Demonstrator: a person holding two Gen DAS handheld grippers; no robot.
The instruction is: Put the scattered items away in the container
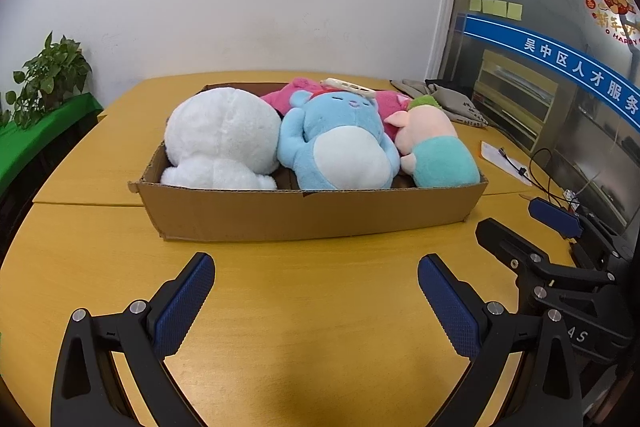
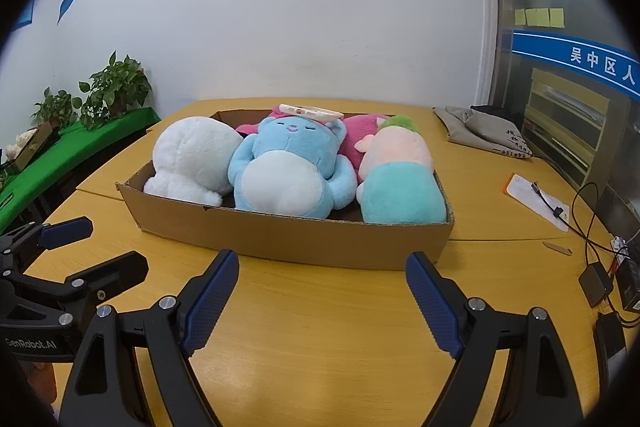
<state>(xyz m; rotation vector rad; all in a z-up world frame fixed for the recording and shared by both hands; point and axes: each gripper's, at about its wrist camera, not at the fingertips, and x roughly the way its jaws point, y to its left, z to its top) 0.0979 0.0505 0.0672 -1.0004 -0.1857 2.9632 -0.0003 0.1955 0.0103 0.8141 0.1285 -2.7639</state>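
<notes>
Plush toys occupy the cardboard box (image 1: 312, 215) at the centre of the yellow table (image 1: 300, 307), just beyond both tools. White plush (image 1: 220, 139) lies at the left end, blue plush (image 1: 340, 147) in the middle, and the pink-and-teal piglet plush (image 1: 436, 151) at the right end. A magenta plush (image 1: 280, 95) sits behind them at the far side. A cream-coloured flat object (image 1: 348, 87) rests on top of the blue plush's head; its identity cannot be confirmed.

Left gripper (image 1: 316, 303) hovers over bare table near the box's front wall, fingers spread wide, holding nothing. Right gripper (image 2: 322, 301) is in the same condition: fingers parted, empty, near the front wall.

Assessment: no toy is seen loose on the table, so the tidying appears complete or nearly so. Grey cloth bag (image 2: 480, 131) and a paper slip (image 2: 532, 199) with cables remain far right, well apart from the box; whether they count as task items cannot be told.

Handling judgement: the plush toys look light, soft and compressible, not fragile. Best purchase is a limb, ear or pinch of the body. The flat object looks rigid and likely to slide off if the blue plush is disturbed.
</notes>
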